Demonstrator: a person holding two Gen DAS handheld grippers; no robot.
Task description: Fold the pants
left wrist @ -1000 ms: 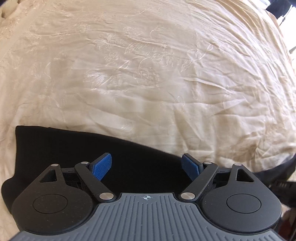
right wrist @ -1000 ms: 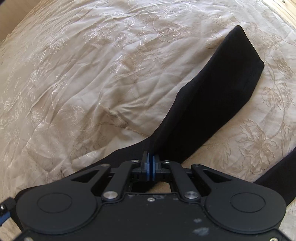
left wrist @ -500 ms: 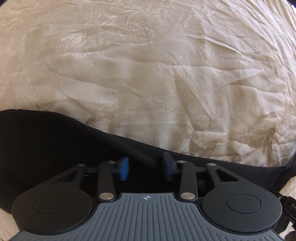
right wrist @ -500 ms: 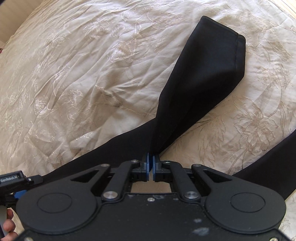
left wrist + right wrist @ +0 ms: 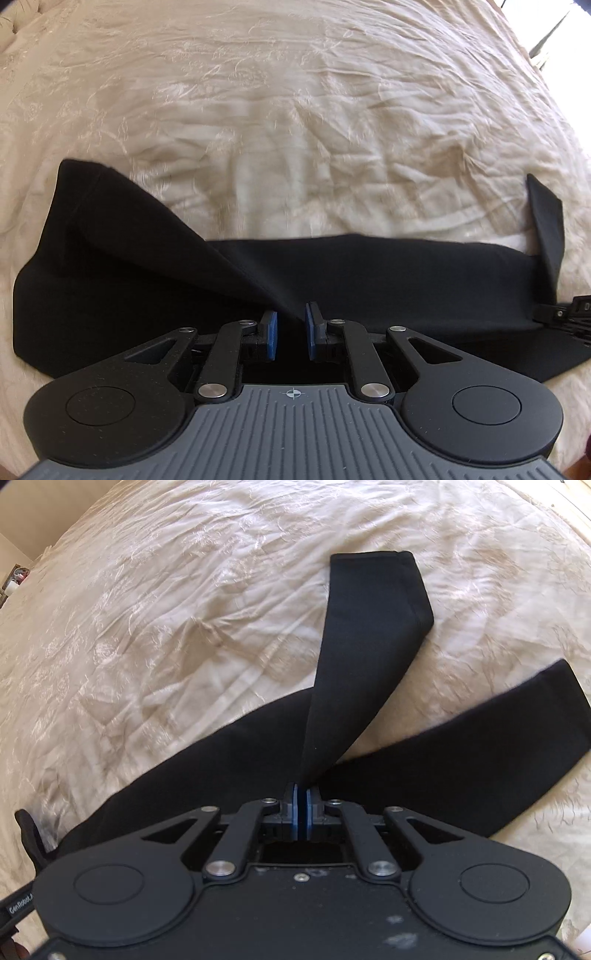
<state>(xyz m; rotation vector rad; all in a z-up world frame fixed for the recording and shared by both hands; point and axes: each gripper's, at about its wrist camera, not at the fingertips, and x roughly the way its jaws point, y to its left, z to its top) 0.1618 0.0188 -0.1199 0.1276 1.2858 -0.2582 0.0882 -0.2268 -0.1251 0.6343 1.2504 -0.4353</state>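
Black pants (image 5: 369,280) on the bed (image 5: 295,129) are clamped by both jaws; both pant legs are seen only by the right view

Bedspread open beyond the pants

The cream bedspread (image 5: 295,110) lies bare toward its far edge; black pants (image 5: 369,635) cross its near part, one leg lifted and draped, the only obstacle.

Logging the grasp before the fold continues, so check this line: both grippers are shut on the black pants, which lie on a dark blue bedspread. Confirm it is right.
Not quite. The bedspread is cream with an embroidered floral pattern, not dark blue, as both wrist views show. The rest stands: the left gripper and the right gripper each pinch the black pants.
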